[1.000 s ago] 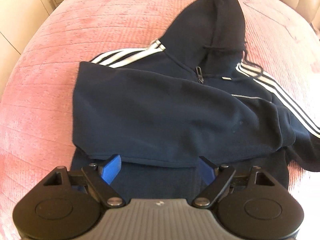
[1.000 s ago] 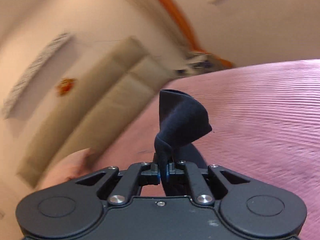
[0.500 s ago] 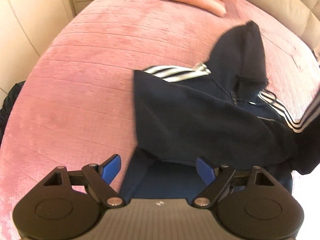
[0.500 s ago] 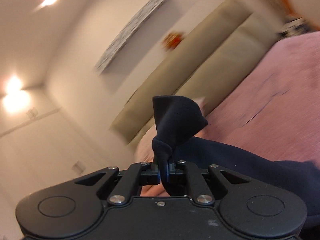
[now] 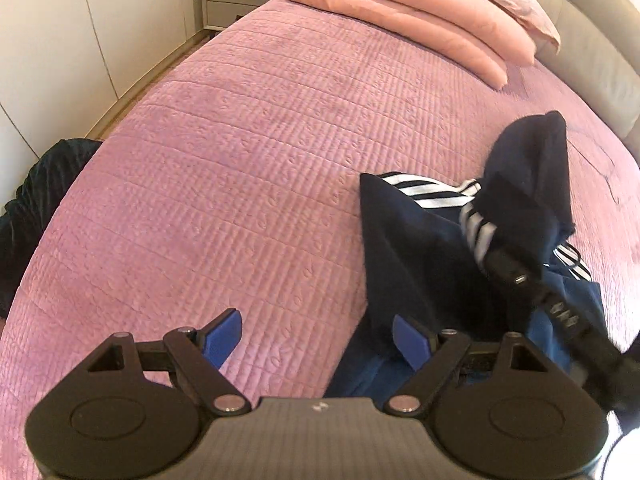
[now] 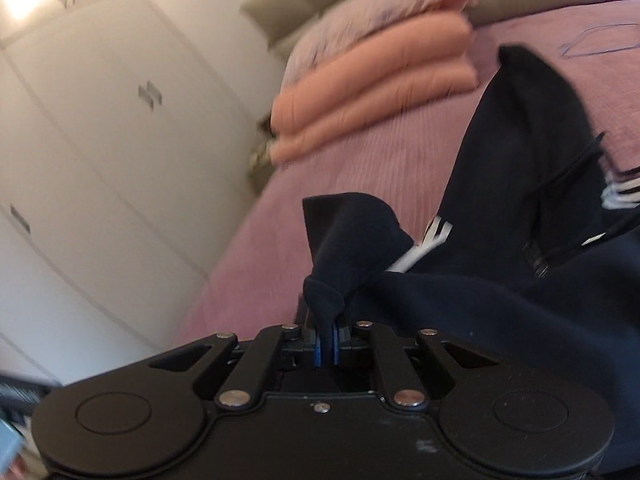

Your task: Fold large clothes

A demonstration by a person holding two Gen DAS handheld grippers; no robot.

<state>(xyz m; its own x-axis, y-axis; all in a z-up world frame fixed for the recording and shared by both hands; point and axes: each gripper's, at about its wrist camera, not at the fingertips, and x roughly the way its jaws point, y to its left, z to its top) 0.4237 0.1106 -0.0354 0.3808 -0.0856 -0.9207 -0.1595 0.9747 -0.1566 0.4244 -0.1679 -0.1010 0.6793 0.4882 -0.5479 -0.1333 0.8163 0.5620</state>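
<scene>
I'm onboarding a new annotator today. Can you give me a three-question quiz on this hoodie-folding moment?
1. True or false: the left gripper is open and holds nothing.
2. What does the right gripper pinch? A) the stack of folded pink blankets B) a fold of the navy white-striped hoodie C) nothing
3. Fill in: the hoodie lies on a quilted ____ bedspread.

Key: 1 true; 2 B; 3 pink.
</scene>
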